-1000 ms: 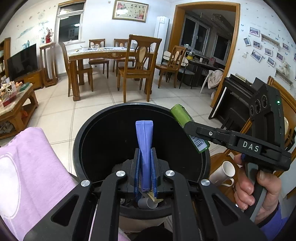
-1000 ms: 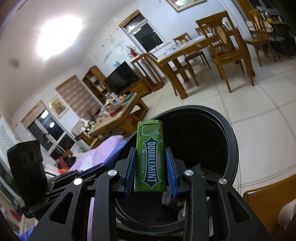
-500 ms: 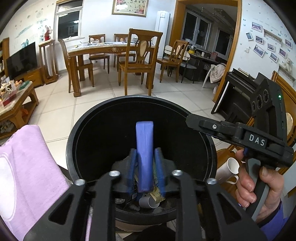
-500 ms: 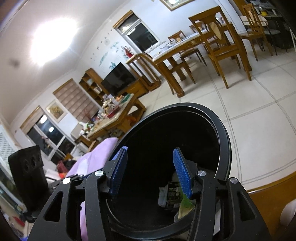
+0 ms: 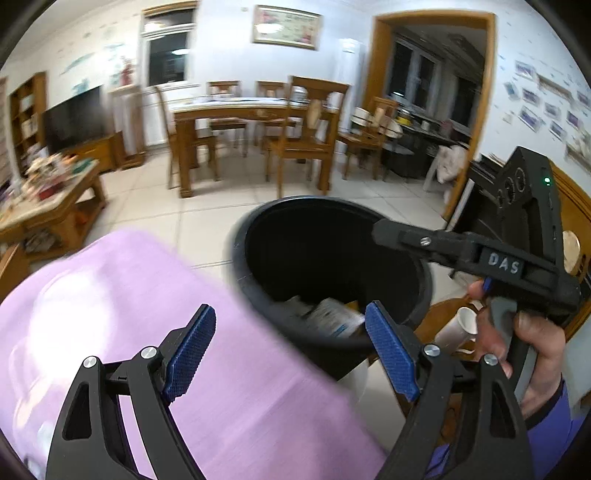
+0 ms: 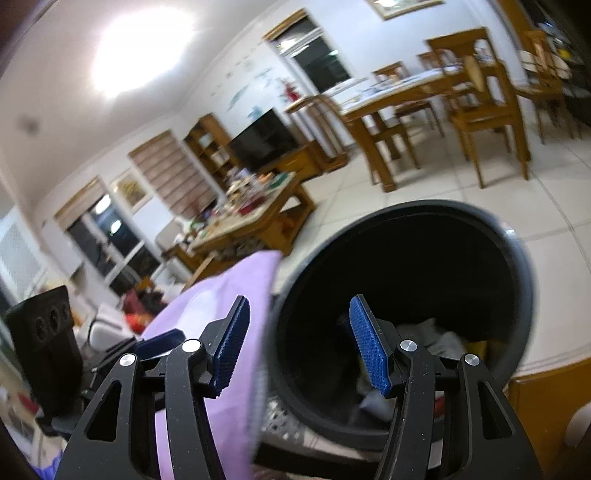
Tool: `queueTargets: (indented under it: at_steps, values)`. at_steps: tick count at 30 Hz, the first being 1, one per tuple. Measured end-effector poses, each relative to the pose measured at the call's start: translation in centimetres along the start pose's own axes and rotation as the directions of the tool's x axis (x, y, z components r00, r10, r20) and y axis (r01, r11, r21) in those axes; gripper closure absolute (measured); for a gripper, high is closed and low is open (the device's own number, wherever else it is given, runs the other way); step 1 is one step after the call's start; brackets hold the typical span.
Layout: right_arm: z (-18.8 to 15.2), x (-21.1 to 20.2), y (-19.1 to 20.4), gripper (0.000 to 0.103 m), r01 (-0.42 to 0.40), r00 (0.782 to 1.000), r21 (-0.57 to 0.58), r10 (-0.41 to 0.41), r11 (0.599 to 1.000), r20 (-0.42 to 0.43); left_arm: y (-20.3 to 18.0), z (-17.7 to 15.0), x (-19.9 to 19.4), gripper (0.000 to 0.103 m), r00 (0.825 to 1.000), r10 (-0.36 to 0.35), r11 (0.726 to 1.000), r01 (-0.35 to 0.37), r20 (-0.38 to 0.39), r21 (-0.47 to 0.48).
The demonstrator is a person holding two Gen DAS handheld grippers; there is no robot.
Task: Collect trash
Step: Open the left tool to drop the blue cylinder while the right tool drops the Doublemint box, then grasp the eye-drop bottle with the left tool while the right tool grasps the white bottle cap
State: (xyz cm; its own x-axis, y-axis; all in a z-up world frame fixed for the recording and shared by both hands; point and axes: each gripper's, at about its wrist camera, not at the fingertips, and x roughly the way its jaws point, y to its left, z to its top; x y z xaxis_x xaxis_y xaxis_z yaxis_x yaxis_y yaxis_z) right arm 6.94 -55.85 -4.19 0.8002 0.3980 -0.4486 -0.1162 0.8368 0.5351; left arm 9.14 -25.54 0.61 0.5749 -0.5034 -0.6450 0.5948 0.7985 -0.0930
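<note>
- Discarded wrappers and paper (image 5: 334,321) are lying at the bottom of the black bin (image 5: 332,266), sitting centre-frame.
- The left gripper (image 5: 291,350) is opening wide at 6 o'clock, empty.
- The right gripper (image 6: 299,343) is opening too, holding nothing.
- A lilac cloth (image 5: 147,314) is lying at 9 o'clock.

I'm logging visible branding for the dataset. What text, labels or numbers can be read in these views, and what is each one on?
"DAS": white letters on the side of the right gripper, left wrist view.
Printed wrappers inside the black trash bin: too blurred to read.
Framed picture on the far wall: too small to read.
Nothing else legible.
</note>
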Motion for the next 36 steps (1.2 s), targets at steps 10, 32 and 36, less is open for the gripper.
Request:
queueTargets:
  at_steps: [10, 32, 36]
  values:
    - [-4.4, 7.8, 15.9, 0.041, -0.132, 0.977, -0.196, 0.094, 0.972, -0.193, 14.6, -8.9, -9.2, 0.02, 0.964, 0.255, 0.932, -0.267, -0.08, -0.246]
    - [-14.6, 23.2, 32.0, 0.041, -0.186, 0.87, -0.497, -0.093, 0.848, -0.484, 22.3, -13.4, -10.5, 0.05, 0.928, 0.275, 0.927, -0.325, -0.251, -0.187]
    - [-15.6, 24.3, 32.4, 0.055, -0.168, 0.874, -0.556, -0.138, 0.814, -0.466, 22.9, -13.7, -10.7, 0.05, 0.935, 0.262, 0.93, -0.311, -0.241, -0.198]
